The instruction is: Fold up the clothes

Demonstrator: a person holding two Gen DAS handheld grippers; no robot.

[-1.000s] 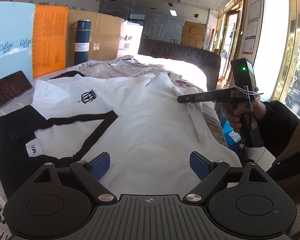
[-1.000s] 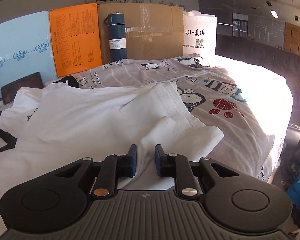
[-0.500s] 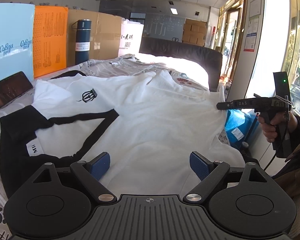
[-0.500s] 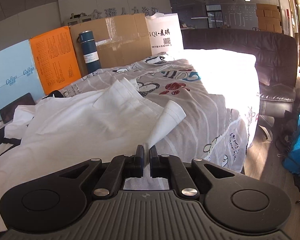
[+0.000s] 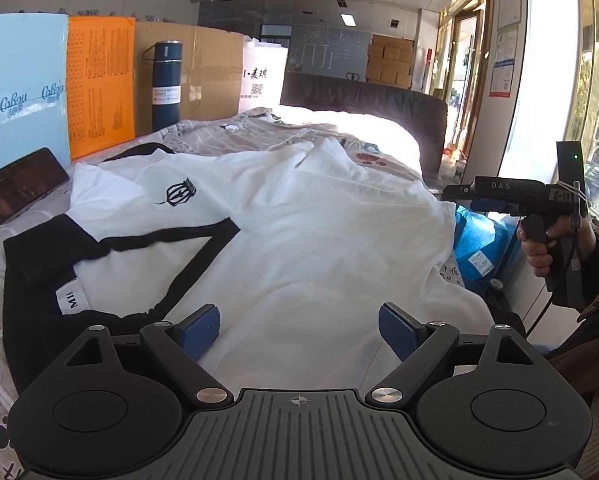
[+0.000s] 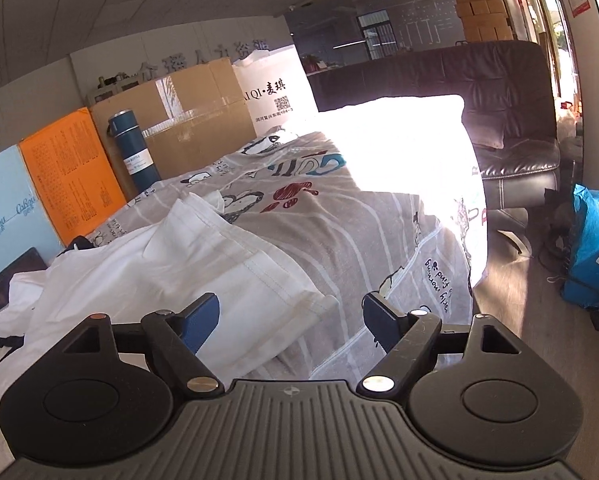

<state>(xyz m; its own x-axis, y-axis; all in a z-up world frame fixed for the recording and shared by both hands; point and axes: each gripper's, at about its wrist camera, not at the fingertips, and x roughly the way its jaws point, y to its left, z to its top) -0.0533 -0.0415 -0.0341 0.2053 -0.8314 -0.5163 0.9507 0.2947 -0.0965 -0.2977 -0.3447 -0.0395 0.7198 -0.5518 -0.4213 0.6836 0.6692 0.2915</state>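
Note:
A white T-shirt [image 5: 299, 240] with black trim and a small black crest lies spread on a grey printed sheet [image 6: 339, 248]. My left gripper [image 5: 299, 326] hovers open low over the shirt's near part, nothing between its blue pads. My right gripper [image 6: 289, 318] has its jaws opening; the shirt's white hem [image 6: 259, 280] lies flat between and just beyond them, and the pads do not press it. In the left wrist view the right gripper [image 5: 449, 192] shows from the side at the table's right edge, held by a hand [image 5: 539, 248].
At the back stand a dark blue bottle [image 5: 166, 84], a cardboard box [image 5: 207, 72], orange [image 5: 99, 88] and light blue [image 5: 19, 92] boards. A phone [image 5: 19, 188] lies at the left. A black sofa [image 6: 507, 120] and a blue bag [image 6: 595, 252] are on the right.
The right gripper, earlier shut on the shirt's edge, pulled it out to the right, then let go; the hem now lies flat on the sheet. The left gripper stayed put.

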